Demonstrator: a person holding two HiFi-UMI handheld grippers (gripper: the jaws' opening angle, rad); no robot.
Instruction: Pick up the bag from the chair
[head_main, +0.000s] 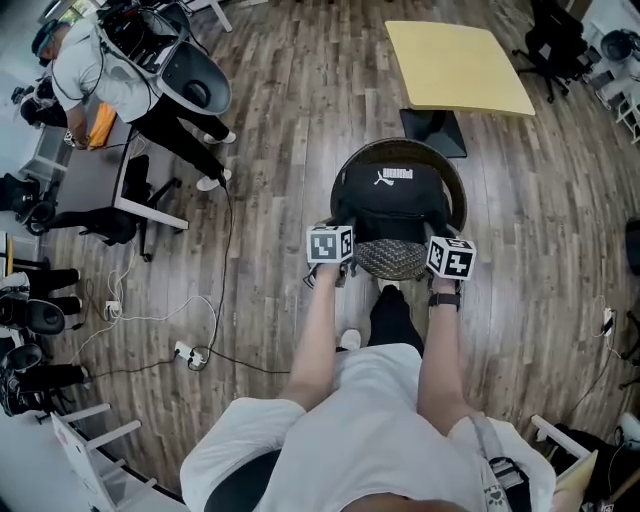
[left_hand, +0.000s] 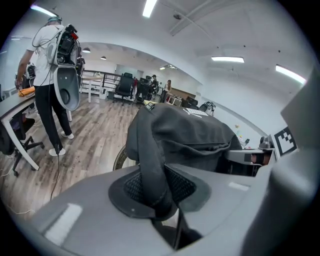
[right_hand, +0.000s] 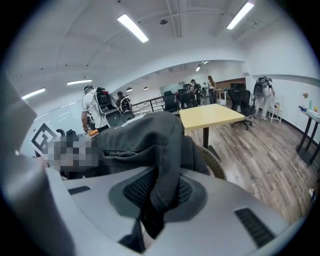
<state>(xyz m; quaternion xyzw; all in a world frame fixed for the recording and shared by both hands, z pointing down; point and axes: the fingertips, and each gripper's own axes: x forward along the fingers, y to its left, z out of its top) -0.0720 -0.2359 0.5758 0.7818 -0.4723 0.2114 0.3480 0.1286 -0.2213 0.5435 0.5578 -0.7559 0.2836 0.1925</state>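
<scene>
Black bag (head_main: 398, 200) is over the round wicker chair (head_main: 395, 260), at 12 o'clock from the person in the head view. The left gripper (left_hand: 159, 195) pinches a fold of its fabric at the bag's 7 o'clock corner. The right gripper (right_hand: 159, 192) does the same at 5 o'clock. Both sets of jaws are narrow and biting cloth. My tip: raise both hands evenly, straight up, so the bag stays level and clears the chair rim.
</scene>
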